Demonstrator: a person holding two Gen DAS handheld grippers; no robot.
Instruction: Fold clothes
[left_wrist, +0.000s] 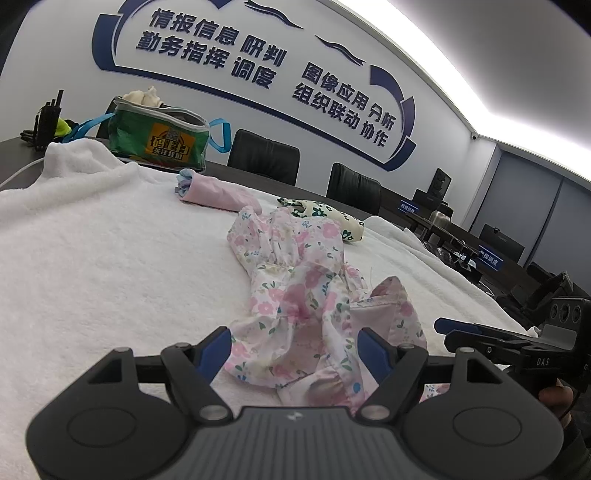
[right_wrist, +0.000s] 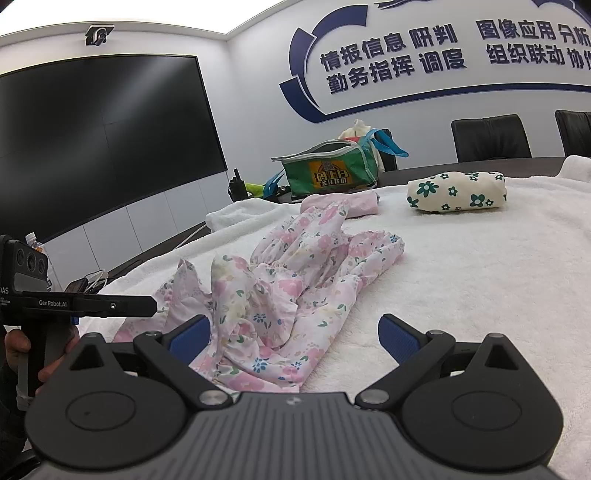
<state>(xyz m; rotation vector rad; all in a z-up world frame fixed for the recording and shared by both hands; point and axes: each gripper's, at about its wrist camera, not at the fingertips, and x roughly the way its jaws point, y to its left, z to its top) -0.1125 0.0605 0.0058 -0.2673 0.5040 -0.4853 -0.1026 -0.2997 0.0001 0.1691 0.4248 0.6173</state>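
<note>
So both grippers are sitting low over a white fluffy towel (left_wrist: 92, 266) spread across the table. In the left wrist view the left gripper (left_wrist: 295, 345) fills the bottom of the frame with its jaws spread wide, and the crumpled pink floral garment (left_wrist: 295, 295) lies right in the centre, its near edge bunched up in the gap between the blue pads (left_wrist: 218, 345). Can't really see the pads pressing on it, the cloth just sits loose there. The right gripper (left_wrist: 448, 330) pokes in from the right edge of that same frame, side-on, tip just beside the garment.

Right wrist view: same deal, jaws wide apart at the bottom of the frame, and the garment is left of centre, with its near edge overlapping the left pad. The right pad has only bare towel around it. The other gripper comes in from the left edge with fingers of a hand (right_wrist: 22, 354) wrapped on its handle.

Further back on the towel there's a folded cream bundle with green flowers (right_wrist: 456, 192), upper right in the right view, and a rolled pink piece (left_wrist: 214, 192) above centre in the left view. Behind them a green zip bag (left_wrist: 159, 138) sits on the dark table, upper left there, with black office chairs (left_wrist: 264, 155) along the wall with the blue lettering (left_wrist: 258, 62). A big dark screen (right_wrist: 99, 147) takes up the upper left of the right view.
</note>
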